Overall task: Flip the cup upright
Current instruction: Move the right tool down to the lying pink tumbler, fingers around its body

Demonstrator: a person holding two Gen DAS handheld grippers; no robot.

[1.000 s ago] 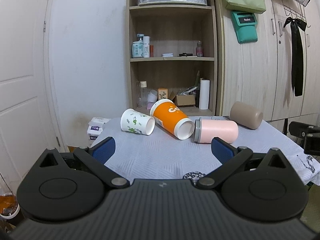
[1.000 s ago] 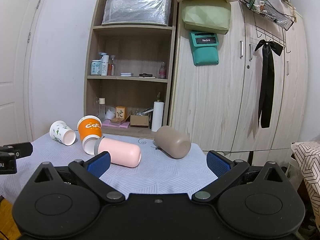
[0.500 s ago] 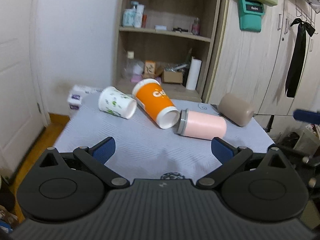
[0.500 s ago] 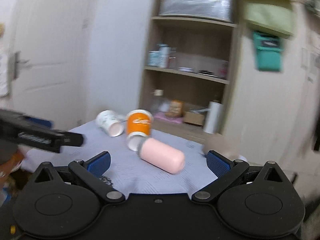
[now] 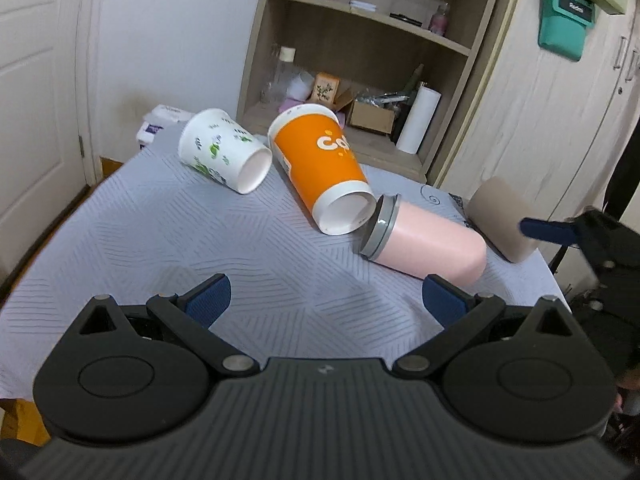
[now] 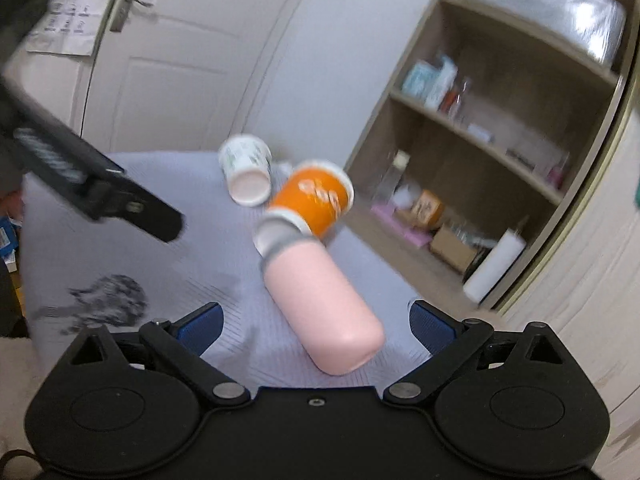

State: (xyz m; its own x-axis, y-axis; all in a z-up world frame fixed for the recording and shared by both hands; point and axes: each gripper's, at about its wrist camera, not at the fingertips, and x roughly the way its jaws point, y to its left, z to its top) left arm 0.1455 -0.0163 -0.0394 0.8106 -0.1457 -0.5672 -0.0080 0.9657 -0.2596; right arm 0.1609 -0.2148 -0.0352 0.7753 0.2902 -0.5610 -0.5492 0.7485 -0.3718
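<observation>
Several cups lie on their sides on the grey-clothed table (image 5: 168,240). A white leaf-print paper cup (image 5: 224,156) lies at the far left, an orange paper cup (image 5: 324,168) beside it, a pink tumbler with a grey rim (image 5: 428,246) at the right, and a taupe cup (image 5: 502,218) at the far right. My left gripper (image 5: 326,300) is open and empty above the near table. My right gripper (image 6: 316,322) is open, and the pink tumbler (image 6: 320,308) lies between its fingers (image 6: 432,326). The orange cup (image 6: 316,198) and the white cup (image 6: 246,170) lie beyond.
A wooden shelf unit (image 5: 360,60) with bottles, boxes and a paper roll stands behind the table. A wardrobe (image 5: 560,100) is at the right, a white door (image 5: 36,80) at the left. The left gripper's body (image 6: 92,184) crosses the right wrist view at the left.
Both grippers have moved forward and tilted down over the table. The right gripper swung left, bringing the pink tumbler between its open fingers. The cups have not moved.
</observation>
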